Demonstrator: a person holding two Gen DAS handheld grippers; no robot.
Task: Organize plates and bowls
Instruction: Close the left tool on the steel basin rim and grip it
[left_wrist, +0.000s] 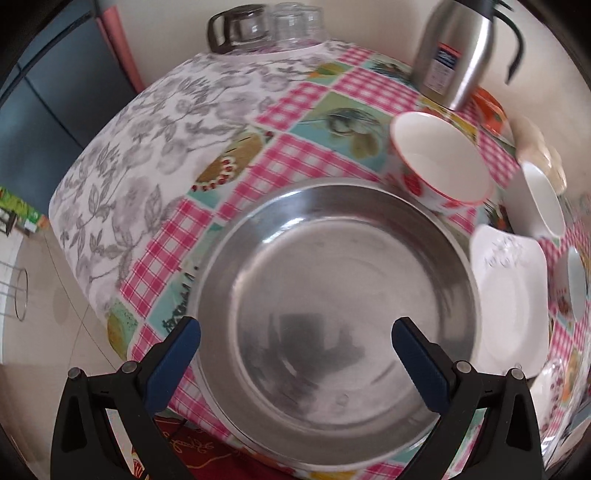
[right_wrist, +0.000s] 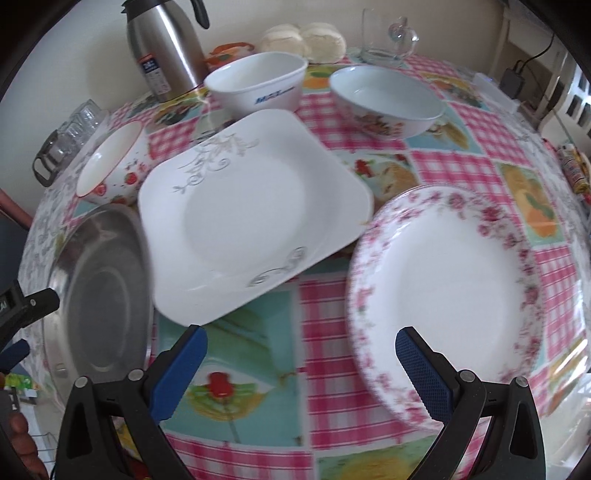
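A round steel plate (left_wrist: 340, 295) lies at the table's near edge, right under my left gripper (left_wrist: 295, 347), which is open with a finger on each side of the plate's near rim. The same steel plate (right_wrist: 99, 295) shows at the left of the right wrist view. My right gripper (right_wrist: 301, 356) is open above bare tablecloth, between a square white plate (right_wrist: 251, 218) and a round pink-flowered plate (right_wrist: 450, 295). Behind stand a strawberry bowl (left_wrist: 443, 162) (right_wrist: 114, 170), a white bowl with blue lettering (right_wrist: 258, 81) and a flower-printed bowl (right_wrist: 388, 99).
A steel thermos jug (left_wrist: 454, 55) (right_wrist: 162, 48) stands at the back by the wall, with glass jars (left_wrist: 273, 26) and a glass mug (right_wrist: 384, 37) near it. The checked tablecloth (right_wrist: 369, 369) covers a round table. The left gripper's fingers (right_wrist: 22, 306) show at the left edge.
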